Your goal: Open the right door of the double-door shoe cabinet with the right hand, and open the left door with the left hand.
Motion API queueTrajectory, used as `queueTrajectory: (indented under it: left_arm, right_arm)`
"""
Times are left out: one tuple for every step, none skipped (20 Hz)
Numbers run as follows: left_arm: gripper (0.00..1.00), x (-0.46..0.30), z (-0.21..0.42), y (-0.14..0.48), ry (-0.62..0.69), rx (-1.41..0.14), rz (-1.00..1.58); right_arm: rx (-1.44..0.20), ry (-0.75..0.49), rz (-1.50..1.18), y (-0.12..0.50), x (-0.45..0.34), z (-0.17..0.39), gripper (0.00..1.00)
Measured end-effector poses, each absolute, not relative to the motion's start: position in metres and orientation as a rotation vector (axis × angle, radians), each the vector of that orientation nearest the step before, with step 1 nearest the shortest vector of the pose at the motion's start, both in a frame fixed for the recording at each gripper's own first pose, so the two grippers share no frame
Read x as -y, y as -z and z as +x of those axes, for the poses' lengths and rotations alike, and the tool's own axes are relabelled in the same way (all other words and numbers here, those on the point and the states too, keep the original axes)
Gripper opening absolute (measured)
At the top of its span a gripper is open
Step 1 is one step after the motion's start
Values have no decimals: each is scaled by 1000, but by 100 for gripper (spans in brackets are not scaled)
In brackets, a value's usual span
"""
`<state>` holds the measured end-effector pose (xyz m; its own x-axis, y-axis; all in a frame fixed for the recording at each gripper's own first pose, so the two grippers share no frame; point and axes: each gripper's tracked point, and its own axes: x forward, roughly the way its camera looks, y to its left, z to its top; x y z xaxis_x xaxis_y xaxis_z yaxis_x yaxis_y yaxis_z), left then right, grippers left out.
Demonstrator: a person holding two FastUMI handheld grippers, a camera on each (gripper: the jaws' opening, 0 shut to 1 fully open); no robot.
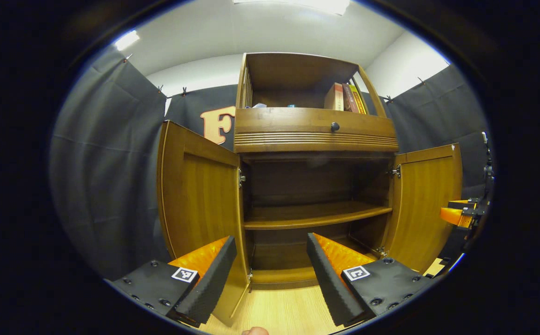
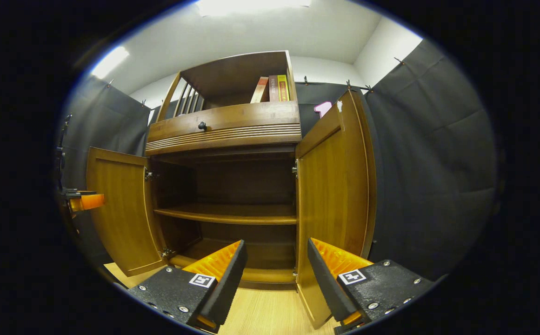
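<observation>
Both doors stand swung wide: the left door (image 1: 200,195) rises upright at centre left above the left gripper (image 1: 267,274), the right door (image 2: 335,195) at centre right above the right gripper (image 2: 276,279), both jaws apart and empty.

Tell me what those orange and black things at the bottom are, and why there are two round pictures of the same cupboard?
Those are the fingers of two grabbing tools that a person holds, one in each hand. A camera rides on each tool, so you get two pictures. The left gripper faces the cupboard beside the left door. The right gripper sits by the right door. Both doors are swung open, showing a bare shelf inside. Books stand on top, above a drawer. Both tools are open and hold nothing.
</observation>
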<state>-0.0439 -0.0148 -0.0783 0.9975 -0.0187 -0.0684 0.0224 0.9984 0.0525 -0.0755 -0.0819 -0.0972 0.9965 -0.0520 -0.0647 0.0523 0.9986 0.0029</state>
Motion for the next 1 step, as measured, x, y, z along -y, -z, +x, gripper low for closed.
queueTrajectory:
  left_arm:
    - [99, 16, -44, 77, 23, -66, 52]
  right_arm:
    - [-63, 54, 4, 97, 83, -76, 81]
